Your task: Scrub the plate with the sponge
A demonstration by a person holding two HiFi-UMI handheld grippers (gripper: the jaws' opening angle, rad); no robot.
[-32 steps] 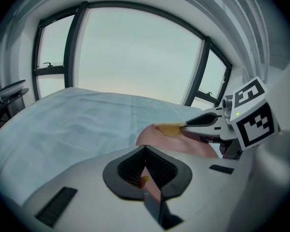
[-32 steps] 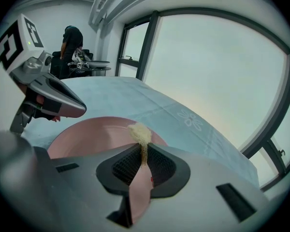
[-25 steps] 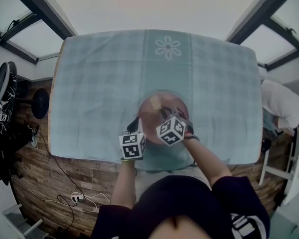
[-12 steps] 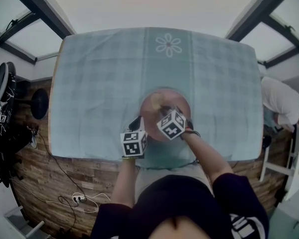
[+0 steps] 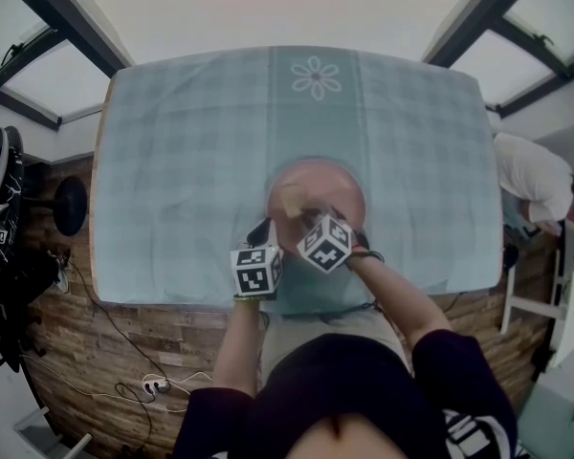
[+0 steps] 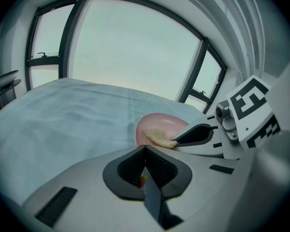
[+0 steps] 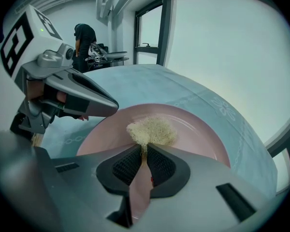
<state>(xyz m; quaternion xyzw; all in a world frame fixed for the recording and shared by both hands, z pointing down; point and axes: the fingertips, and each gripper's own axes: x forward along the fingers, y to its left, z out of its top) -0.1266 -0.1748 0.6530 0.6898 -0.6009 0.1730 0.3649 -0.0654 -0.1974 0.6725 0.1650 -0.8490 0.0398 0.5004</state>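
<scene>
Little has changed over the last second: the right gripper (image 7: 144,150) has slid only slightly leftward over the plate (image 7: 203,132), while the left gripper (image 6: 145,148) keeps its place at the plate's near-left rim. I judge the scrubbing to be mid-stroke, not finished. The right jaws are pinched narrow on the sponge (image 7: 152,129), a pale, frayed pad pressed flat on the middle of the pink plate. The left jaws are closed together and seem to clamp the rim to steady it. The plate lies flat, hollow side up, on the blue checked cloth (image 5: 172,161), close to the table's near edge. The sponge sticks out from the right jaws toward the far left. It looks almost as broad as long, so its long axis is hard to call, though the left gripper view shows it as a strip running left to right.
</scene>
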